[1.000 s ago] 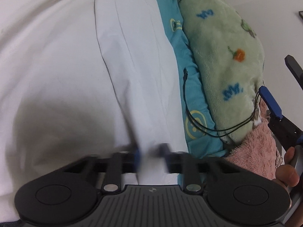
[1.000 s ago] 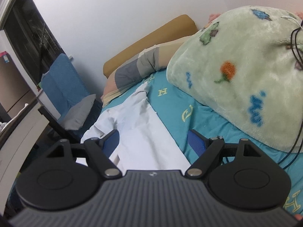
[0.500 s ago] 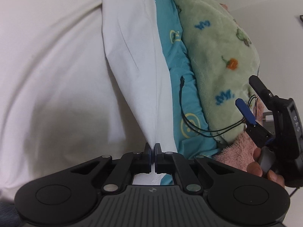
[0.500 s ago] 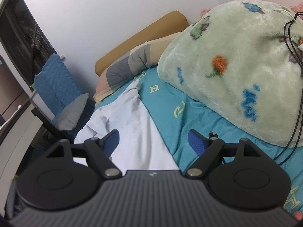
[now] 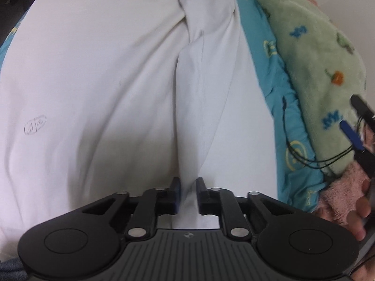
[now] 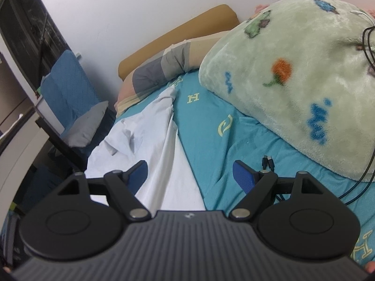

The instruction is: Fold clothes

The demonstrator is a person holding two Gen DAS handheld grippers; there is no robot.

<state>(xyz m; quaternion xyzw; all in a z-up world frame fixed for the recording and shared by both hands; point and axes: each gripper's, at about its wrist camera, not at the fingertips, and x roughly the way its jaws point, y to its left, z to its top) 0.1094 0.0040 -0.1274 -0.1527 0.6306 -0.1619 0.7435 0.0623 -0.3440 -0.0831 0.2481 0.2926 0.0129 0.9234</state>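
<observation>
White cotton-like garment [image 5: 105, 89] fills most of the left wrist view, spread over a teal printed bedsheet [image 5: 276, 75] w/ a long fold ridge running up the middle from the left gripper [image 5: 187, 194]. Its jaws are narrow, a slim gap between them, and a strip of the white cloth sits in that gap; can't tell for sure if the pads actually pinch it. Small pen-like oval mark on the fabric at far left. To the right of the garment lies a pale green fleece blanket w/ blue and orange prints [image 5: 311, 53], a pink fuzzy cloth [image 5: 344, 182] below it, and a thin black cable [image 5: 302, 157] looping across sheet and blanket. Right gripper [image 5: 356, 128] shows at the frame's right edge, blue pad visible, w/ a person's hand [image 5: 358, 210] wrapped round its handle. Right wrist view: right gripper's jaws stand wide apart, nothing between the blue pads [image 6: 243, 178]; left one hovers over the garment's edge, right one over bare sheet. Garment stretches away along the bed's left side toward a striped grey-and-beige pillow [image 6: 168, 68] and a tan headboard cushion [image 6: 187, 25]. Green blanket heaps at right, near but apart from the garment. Blue padded chair w/ grey cushion [image 6: 68, 93] stands beside the bed, at left.
</observation>
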